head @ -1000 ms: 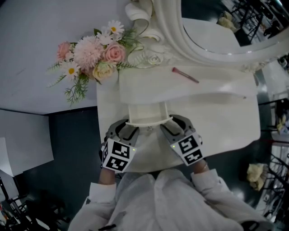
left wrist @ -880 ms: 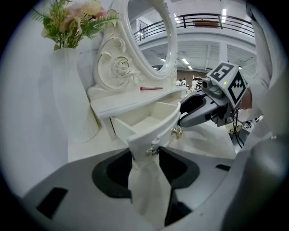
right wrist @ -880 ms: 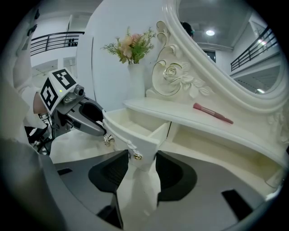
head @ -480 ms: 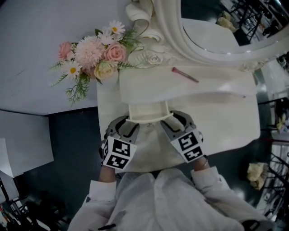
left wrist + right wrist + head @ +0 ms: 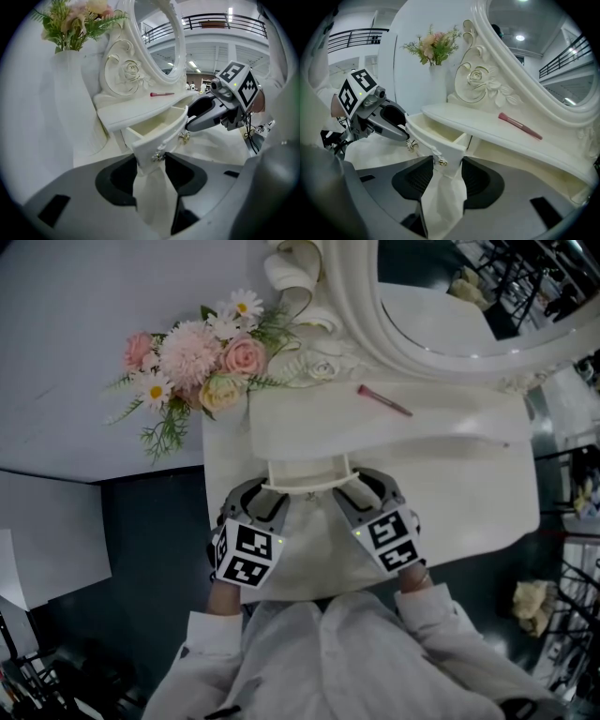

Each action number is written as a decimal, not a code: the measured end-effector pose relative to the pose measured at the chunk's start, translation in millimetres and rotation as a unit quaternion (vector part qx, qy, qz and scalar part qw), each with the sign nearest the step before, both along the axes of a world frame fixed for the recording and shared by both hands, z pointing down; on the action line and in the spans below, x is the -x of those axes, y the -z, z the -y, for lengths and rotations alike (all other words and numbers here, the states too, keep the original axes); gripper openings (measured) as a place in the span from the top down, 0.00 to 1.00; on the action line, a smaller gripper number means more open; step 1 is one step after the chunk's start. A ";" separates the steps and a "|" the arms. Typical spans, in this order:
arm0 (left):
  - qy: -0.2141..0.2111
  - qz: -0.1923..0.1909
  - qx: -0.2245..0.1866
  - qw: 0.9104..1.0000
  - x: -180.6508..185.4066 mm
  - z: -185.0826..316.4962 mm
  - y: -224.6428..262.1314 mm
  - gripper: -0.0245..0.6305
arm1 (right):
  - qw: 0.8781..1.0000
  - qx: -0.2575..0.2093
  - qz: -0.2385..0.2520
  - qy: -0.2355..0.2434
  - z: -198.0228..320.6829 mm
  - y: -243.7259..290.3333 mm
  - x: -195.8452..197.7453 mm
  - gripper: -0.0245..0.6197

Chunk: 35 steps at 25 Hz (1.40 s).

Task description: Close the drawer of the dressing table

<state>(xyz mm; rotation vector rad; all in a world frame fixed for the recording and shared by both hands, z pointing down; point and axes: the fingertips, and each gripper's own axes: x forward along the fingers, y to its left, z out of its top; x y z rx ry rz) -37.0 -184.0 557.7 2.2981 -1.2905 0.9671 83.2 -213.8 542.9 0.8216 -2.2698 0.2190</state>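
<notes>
The head view shows the drawer (image 5: pixel 307 474) partly pulled out from the front edge of the dressing table (image 5: pixel 441 442), near its left end. The left gripper (image 5: pixel 266 500) and right gripper (image 5: pixel 359 493) meet its curved front, one at each end. Both pairs of jaws stand wide, each straddling a knobbed end of the drawer front.

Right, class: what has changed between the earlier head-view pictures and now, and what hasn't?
The drawer has slid slightly further in, the left gripper and right gripper following its front. Nothing was grasped or released: both pairs of jaws stay apart at the ends of the drawer front. The pink brush and flowers are unmoved.
</notes>
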 end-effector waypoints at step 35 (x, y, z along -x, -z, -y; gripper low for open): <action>0.098 -0.028 0.028 0.994 9.8 16.1 -14.0 0.67 | 0.994 0.027 0.056 -0.085 20.4 -12.7 3.4 0.66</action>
